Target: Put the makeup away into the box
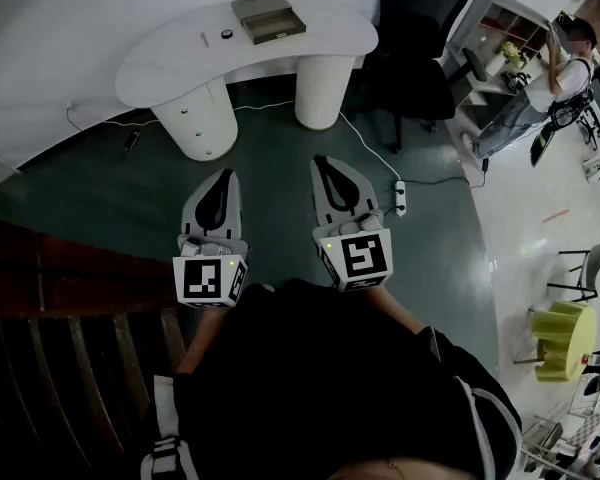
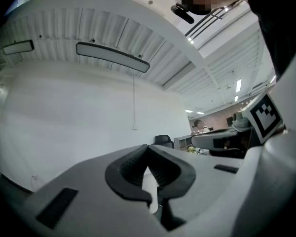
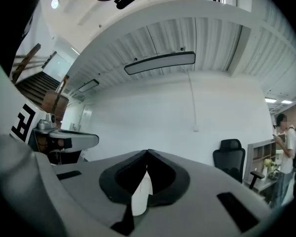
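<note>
A white curved table (image 1: 170, 63) stands across the room, well ahead of me. On it lies an open tan box (image 1: 267, 18) with its lid folded back. To the box's left are a small dark round makeup item (image 1: 226, 34) and a thin pink stick (image 1: 204, 39). My left gripper (image 1: 226, 174) and right gripper (image 1: 324, 160) are held side by side over the dark green floor, short of the table, pointing level. Both are shut with nothing between the jaws. The left gripper (image 2: 148, 146) and the right gripper (image 3: 147, 152) face a white wall in their own views.
A black office chair (image 1: 420, 38) stands right of the table. A white power strip (image 1: 401, 197) with its cable lies on the floor near the right gripper. Wooden stairs (image 1: 40, 308) are at my left. A person (image 1: 560, 68) stands by shelves at far right; a yellow stool (image 1: 560, 340) sits lower right.
</note>
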Available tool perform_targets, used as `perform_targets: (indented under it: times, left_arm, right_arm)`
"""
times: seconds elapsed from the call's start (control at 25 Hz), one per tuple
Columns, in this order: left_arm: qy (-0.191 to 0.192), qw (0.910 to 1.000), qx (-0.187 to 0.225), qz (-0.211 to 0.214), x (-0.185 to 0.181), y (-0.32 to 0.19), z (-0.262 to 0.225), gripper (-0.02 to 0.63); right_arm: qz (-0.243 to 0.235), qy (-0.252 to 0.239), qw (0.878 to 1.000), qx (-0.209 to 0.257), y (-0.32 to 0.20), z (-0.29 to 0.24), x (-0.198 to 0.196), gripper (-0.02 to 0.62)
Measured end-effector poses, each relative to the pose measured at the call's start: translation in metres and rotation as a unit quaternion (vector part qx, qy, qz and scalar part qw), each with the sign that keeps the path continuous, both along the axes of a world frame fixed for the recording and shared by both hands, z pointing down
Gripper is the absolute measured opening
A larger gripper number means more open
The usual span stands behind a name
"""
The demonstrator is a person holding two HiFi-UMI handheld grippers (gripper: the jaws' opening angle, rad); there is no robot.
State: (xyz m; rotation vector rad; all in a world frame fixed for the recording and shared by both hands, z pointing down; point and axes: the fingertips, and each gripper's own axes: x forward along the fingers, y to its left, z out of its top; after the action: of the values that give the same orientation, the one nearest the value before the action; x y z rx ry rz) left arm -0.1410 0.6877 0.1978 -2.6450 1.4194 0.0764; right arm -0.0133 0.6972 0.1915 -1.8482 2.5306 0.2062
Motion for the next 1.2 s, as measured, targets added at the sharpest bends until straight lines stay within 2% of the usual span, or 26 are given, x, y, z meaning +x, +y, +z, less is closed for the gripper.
perform_targets:
  times: [0.64,0.88,1.08,1.2]
  left_arm:
    - [-0.008,0.9995,-0.023,-0.020,0.013,-0.046,0.010,0.008]
    - [-0.009,0.9995,-0.030,-0.005,0.010,-0.096,0.021,0.009]
    - [-0.009,0.9988,-0.048,0.006,0.006,-0.162,0.037,0.014]
    - [-0.012,0.9980,-0.060,0.014,0.003,-0.203,0.045,0.077]
  right_arm:
    - [-0.008,-0.002,1.000,-0.002,-0.043,0.014,0.020,0.023]
    - [-0.009,0.002,1.000,-0.007,-0.085,0.024,0.011,0.023]
    - [-0.010,0.008,1.000,-0.020,-0.143,0.027,0.000,0.023]
    - [-0.010,0.008,0.999,-0.030,-0.180,0.028,-0.006,0.023]
